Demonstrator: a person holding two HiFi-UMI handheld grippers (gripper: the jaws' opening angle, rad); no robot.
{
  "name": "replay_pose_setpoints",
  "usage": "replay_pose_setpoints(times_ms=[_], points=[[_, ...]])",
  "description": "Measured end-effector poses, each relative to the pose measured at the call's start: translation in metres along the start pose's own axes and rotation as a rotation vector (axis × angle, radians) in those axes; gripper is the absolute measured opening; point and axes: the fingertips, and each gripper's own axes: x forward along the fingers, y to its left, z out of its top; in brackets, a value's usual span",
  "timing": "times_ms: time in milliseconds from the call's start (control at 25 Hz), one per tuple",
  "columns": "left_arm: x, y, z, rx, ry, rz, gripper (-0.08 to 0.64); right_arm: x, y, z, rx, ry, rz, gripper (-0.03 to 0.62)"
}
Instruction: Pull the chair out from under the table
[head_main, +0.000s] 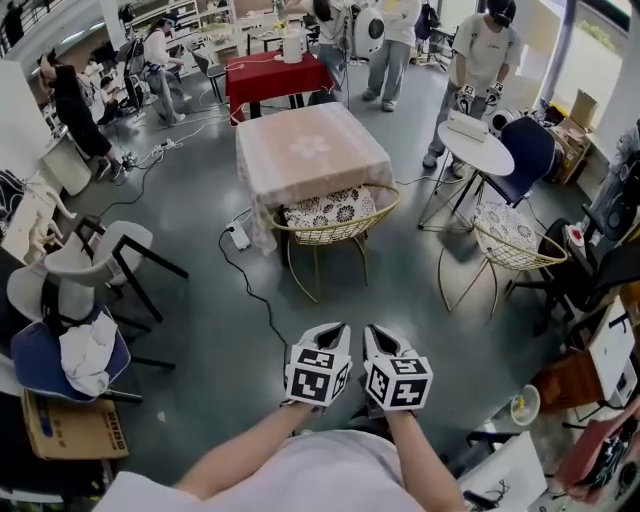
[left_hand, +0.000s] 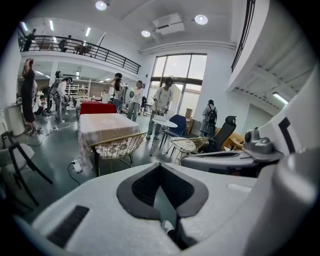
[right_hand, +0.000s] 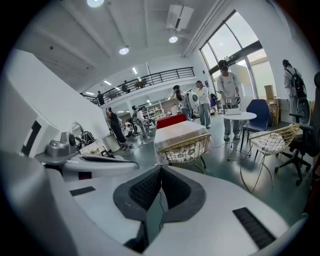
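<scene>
Gold wire chair (head_main: 330, 225) with patterned cushion sits tucked under the near edge of the square pink-clothed surface (head_main: 310, 150), its curved back rim running crosswise and facing the grippers. It lies straight ahead, well apart from left gripper (head_main: 335, 335) and right gripper (head_main: 378, 335), neither nearer. Dark ribbed fingers (left_hand: 142, 190) on both are clenched, empty.

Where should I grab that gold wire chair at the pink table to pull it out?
Grab the top rail on the curved back of the wire chair, coming from your own side. The back faces you and stands clear of the table, while the cushioned seat is partly tucked under its cloth. The thin rail should suit the jaws.
</scene>
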Motion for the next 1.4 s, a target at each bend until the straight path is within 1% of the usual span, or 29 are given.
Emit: replay_pose_setpoints(times_ms=[440, 680, 920, 1120, 1400], points=[[0.078, -0.005, 0.048, -0.044, -0.001, 0.078, 0.004, 0.044, -0.068, 0.044, -0.045, 0.037, 0.095, 0.003], [0.113, -0.008, 0.061, -0.071, 0.015, 0.135, 0.004, 0.063, -0.104, 0.06, -0.045, 0.054, 0.148, 0.003], [0.148, -0.021, 0.074, -0.087, 0.019, 0.177, 0.005, 0.072, -0.143, 0.07, -0.055, 0.071, 0.19, 0.003], [0.164, -0.026, 0.082, -0.101, 0.013, 0.208, 0.003, 0.077, -0.16, 0.076, -0.08, 0.083, 0.223, 0.003], [0.176, -0.026, 0.083, -0.111, 0.027, 0.219, 0.004, 0.086, -0.172, 0.08, -0.087, 0.1, 0.233, 0.003]])
